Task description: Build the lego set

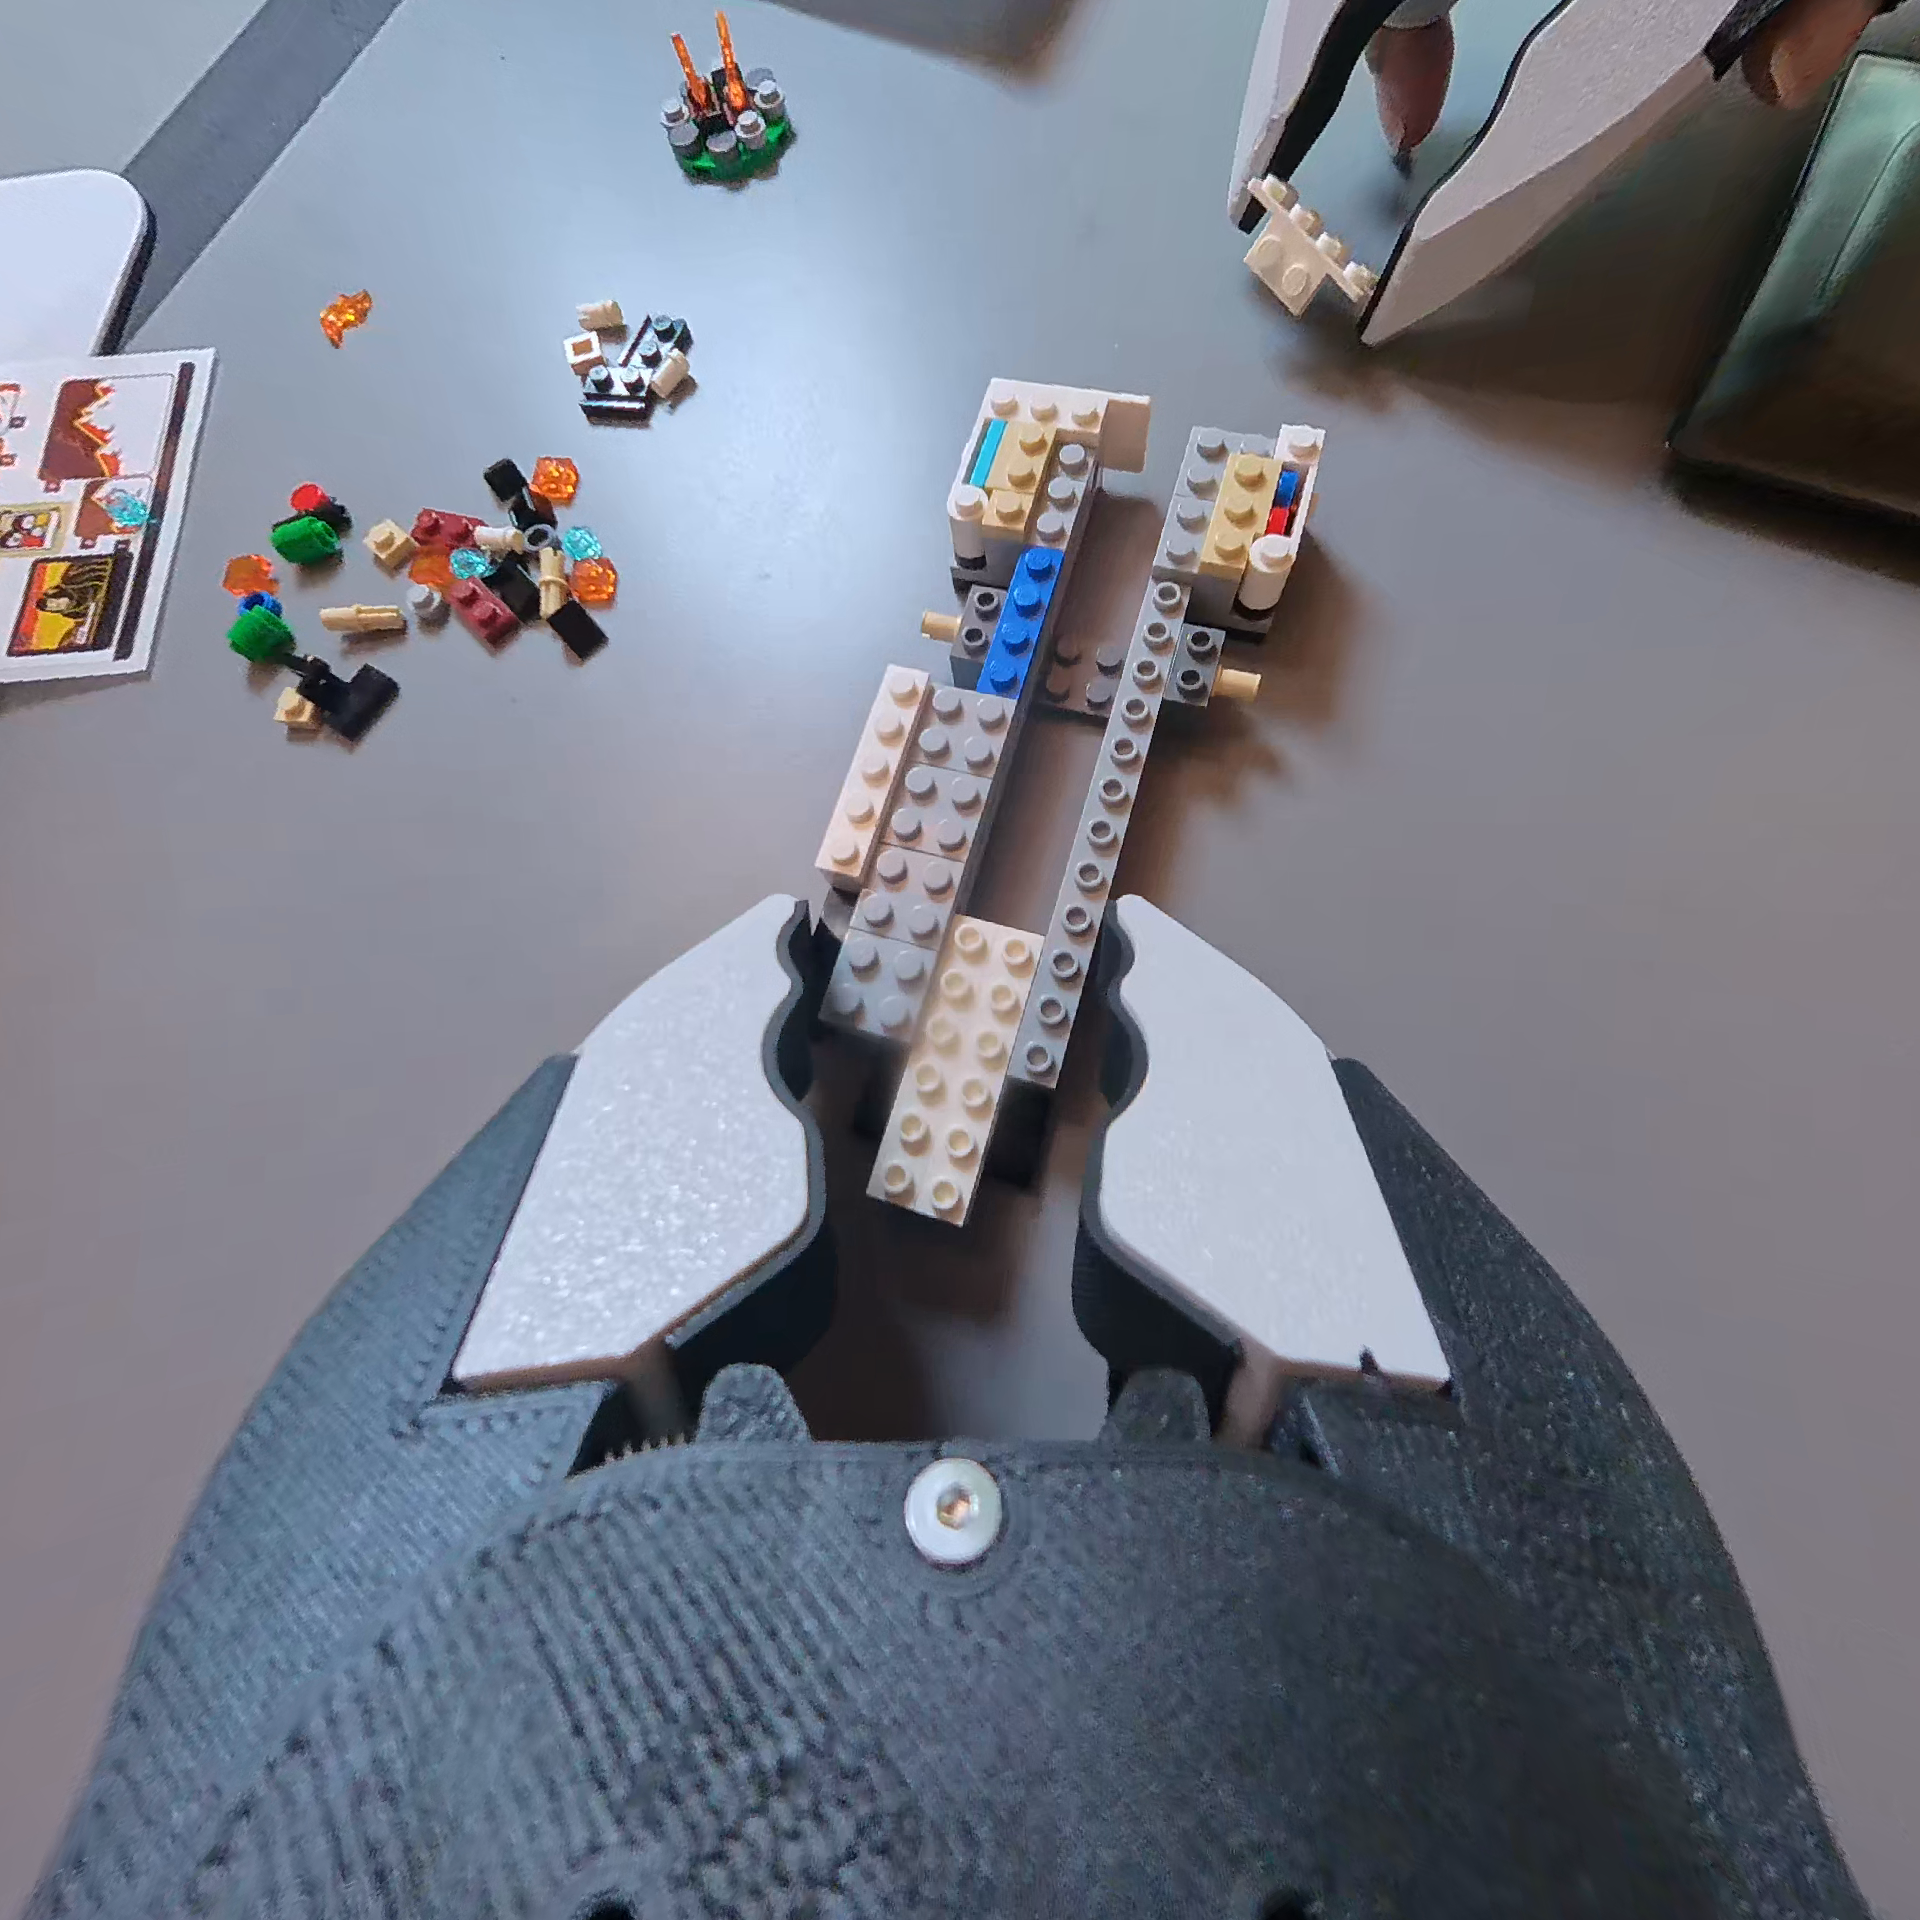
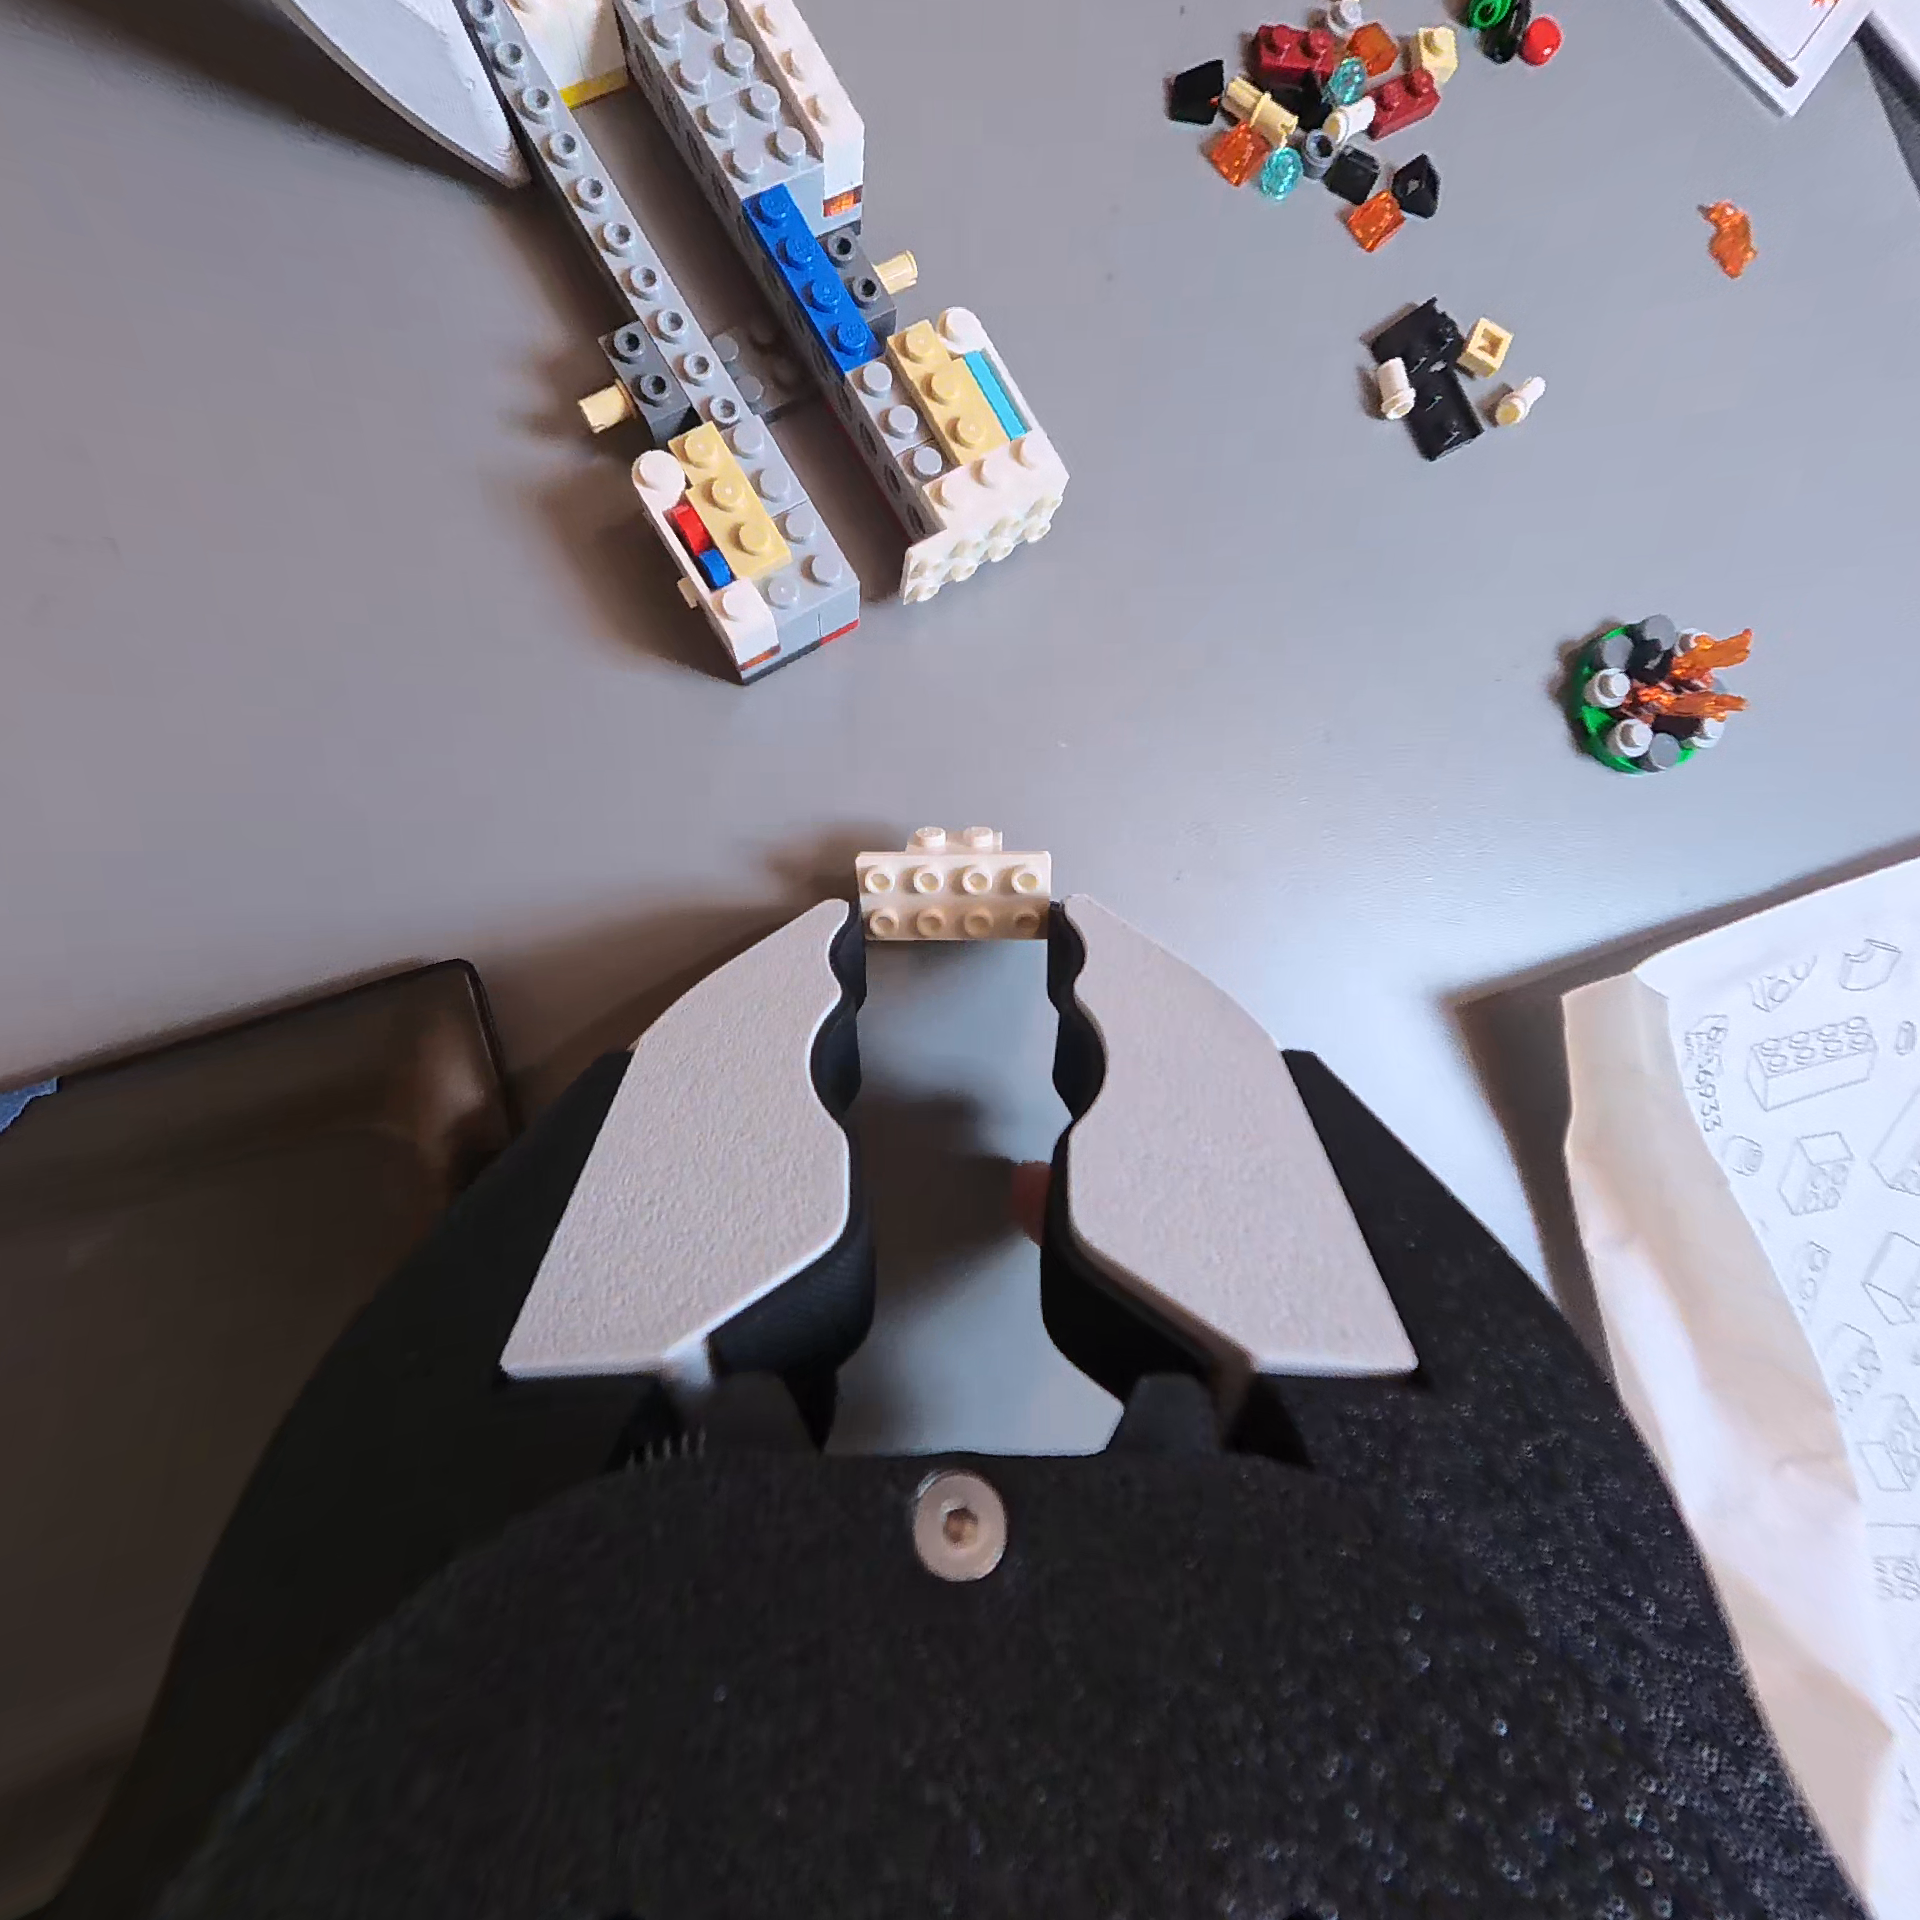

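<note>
The long lego build [image 1: 1023, 727] lies flat on the grey table [image 1: 1455, 935], a grey, tan and white assembly with a blue strip near its middle and two blocky ends side by side at its far end. The left gripper [image 1: 961, 925] straddles its near end, jaws parted to either side of the tan plate and the long grey strip; the left fingertip looks to touch the grey bricks, though whether the right one presses the strip I cannot tell, so a firm grip is not certain. The right gripper [image 2: 954, 914] is well apart from the build, its jaws closed on a small white studded bracket piece [image 2: 953, 894] pinched between the very tips, just above the table. Beyond the build sits a scatter of loose pieces [image 1: 436, 571] (dark red, black, tan, green and clear orange), with a smaller black and tan cluster [image 1: 632, 364] near it and a lone orange flame piece [image 1: 346, 315] farther out. A little campfire model [image 1: 727, 114] on a round green base stands alone. A sticker sheet [image 1: 78, 509] lies at the table's edge, and a white paper bag with printed brick outlines [image 2: 1766, 1195] lies beside the right gripper.
</note>
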Available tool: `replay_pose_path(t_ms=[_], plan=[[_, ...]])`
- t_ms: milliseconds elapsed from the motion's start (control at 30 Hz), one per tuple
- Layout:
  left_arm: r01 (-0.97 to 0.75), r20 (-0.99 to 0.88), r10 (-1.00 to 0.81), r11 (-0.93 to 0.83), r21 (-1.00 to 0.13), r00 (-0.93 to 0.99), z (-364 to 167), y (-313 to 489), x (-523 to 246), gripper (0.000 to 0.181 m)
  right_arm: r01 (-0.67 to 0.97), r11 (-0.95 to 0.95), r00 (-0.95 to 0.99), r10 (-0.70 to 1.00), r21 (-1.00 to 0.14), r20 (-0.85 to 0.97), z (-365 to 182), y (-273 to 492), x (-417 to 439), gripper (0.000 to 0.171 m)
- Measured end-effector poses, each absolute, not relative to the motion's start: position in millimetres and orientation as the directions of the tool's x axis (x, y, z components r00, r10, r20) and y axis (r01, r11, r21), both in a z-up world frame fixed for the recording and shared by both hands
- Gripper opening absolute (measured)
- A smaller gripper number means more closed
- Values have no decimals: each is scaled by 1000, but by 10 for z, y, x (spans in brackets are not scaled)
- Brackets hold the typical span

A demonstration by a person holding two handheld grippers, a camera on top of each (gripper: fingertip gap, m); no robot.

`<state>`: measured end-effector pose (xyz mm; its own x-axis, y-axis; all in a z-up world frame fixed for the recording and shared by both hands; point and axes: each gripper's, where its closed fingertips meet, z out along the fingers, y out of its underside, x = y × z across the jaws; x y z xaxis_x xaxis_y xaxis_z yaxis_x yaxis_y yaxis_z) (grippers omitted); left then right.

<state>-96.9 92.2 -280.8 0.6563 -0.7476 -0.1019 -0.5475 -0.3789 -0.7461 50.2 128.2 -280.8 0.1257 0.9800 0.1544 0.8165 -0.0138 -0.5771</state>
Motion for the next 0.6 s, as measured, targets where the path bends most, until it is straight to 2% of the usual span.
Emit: replay_pose_path(t_ms=[267, 600], plan=[[-515, -103, -713, -391, -763, 693, -2787, 988, -1169, 56, 799, -22, 109, 988, -601, 108, -2789, 1254, 522, 42], [-493, -121, -709, -347, -798, 694, -2652, 972, -1193, 62, 830, 31, 38, 993, -557, 111, -2791, 1186, 635, 48]])
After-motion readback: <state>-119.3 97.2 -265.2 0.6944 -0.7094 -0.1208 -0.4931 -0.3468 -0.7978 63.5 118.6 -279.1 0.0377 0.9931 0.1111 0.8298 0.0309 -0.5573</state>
